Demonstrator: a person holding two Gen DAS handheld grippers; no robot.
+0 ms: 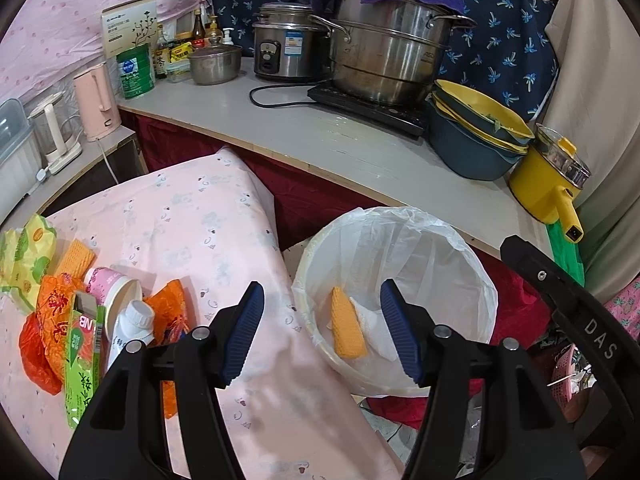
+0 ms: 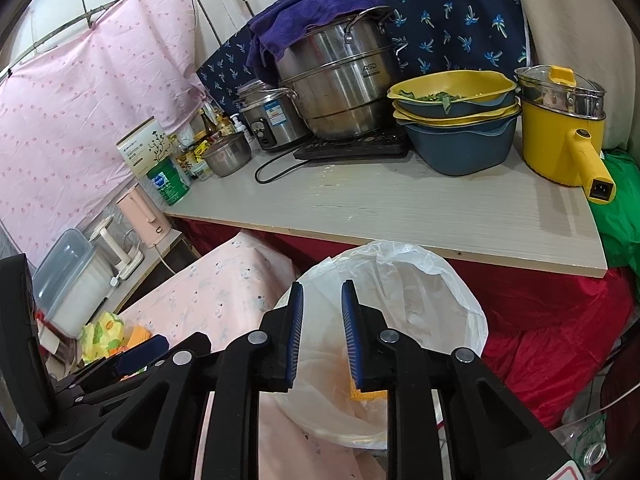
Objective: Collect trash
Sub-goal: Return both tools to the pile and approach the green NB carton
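A white bin lined with a clear bag (image 1: 400, 240) stands beside the pink-clothed table (image 1: 192, 216). Inside it lie an orange wafer (image 1: 348, 328) and a white tissue (image 1: 376, 332). My left gripper (image 1: 322, 332) is open and empty over the bin's near rim. Trash lies at the table's left: an orange wrapper (image 1: 44, 320), a green carton (image 1: 82, 356), a pink paper cup (image 1: 112, 290), a white bottle (image 1: 130, 330), another wafer (image 1: 74, 258). My right gripper (image 2: 322, 332) is open and empty above the bin (image 2: 400, 280); the wafer (image 2: 368, 394) shows below it.
A grey counter (image 1: 320, 132) behind holds a steel steamer pot (image 1: 384, 52), a rice cooker (image 1: 286, 46), stacked yellow-blue bowls (image 1: 476, 136) and a yellow electric pot (image 1: 548, 184). A pink kettle (image 1: 96, 100) stands at left. Red cloth (image 2: 560, 340) lies right of the bin.
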